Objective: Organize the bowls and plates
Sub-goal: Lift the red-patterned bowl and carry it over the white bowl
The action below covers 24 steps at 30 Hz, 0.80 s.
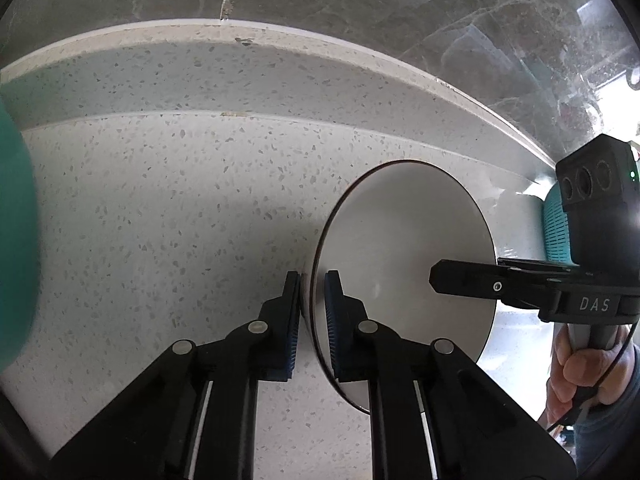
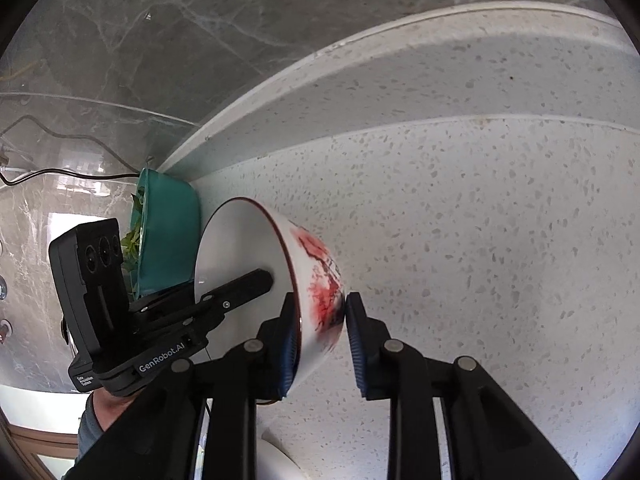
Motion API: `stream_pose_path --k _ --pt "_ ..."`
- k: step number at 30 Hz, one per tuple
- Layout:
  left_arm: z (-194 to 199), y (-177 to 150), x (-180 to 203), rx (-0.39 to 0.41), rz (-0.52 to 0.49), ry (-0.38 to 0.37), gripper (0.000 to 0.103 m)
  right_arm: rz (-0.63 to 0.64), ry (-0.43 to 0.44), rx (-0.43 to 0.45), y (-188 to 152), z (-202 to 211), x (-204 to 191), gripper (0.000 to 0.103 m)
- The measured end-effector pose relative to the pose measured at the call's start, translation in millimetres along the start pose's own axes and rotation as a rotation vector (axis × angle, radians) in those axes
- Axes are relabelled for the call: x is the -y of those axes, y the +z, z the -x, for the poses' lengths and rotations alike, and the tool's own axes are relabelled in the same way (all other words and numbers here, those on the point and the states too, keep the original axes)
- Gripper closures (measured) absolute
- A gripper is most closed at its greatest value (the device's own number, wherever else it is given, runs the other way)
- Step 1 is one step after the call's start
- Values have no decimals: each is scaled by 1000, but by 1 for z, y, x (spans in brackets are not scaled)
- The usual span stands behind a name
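A white bowl with a dark rim (image 1: 404, 264) sits on the speckled counter; in the right wrist view (image 2: 256, 252) its outside shows a red pattern. My left gripper (image 1: 312, 320) has its fingers either side of the bowl's near rim, one pad inside and one outside, with a narrow gap. My right gripper (image 2: 320, 344) straddles the opposite wall the same way, and its outer pad stands a little off the bowl. Each gripper shows in the other's view: the right one (image 1: 460, 282) and the left one (image 2: 256, 284) both reach over the bowl.
A teal basin (image 2: 168, 236) with green leaves stands behind the bowl by the raised counter ledge (image 1: 280, 80). A teal slotted basket (image 1: 554, 228) is at the right. A teal blur (image 1: 16, 240) fills the left edge. A white rim (image 2: 276, 456) shows at the bottom.
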<state>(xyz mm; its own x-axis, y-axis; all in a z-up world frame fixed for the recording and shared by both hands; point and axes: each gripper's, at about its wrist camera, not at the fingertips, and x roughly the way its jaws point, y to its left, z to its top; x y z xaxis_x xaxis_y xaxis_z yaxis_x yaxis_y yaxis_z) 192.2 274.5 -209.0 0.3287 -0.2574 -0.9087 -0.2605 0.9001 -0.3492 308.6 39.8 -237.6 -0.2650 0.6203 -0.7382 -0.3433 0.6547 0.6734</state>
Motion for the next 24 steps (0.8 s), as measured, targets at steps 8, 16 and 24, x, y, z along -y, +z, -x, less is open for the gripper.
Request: stream_pose_path --k 8,16,24 --pt "23 -8 18 24 -17 19 93 24 15 4 -11 13 -15 77" --pt "76 -35 35 89 -23 32 93 71 63 22 -42 44 -40 76" --pt "130 -103 44 145 -1 44 93 145 114 6 -96 68 -72 76"
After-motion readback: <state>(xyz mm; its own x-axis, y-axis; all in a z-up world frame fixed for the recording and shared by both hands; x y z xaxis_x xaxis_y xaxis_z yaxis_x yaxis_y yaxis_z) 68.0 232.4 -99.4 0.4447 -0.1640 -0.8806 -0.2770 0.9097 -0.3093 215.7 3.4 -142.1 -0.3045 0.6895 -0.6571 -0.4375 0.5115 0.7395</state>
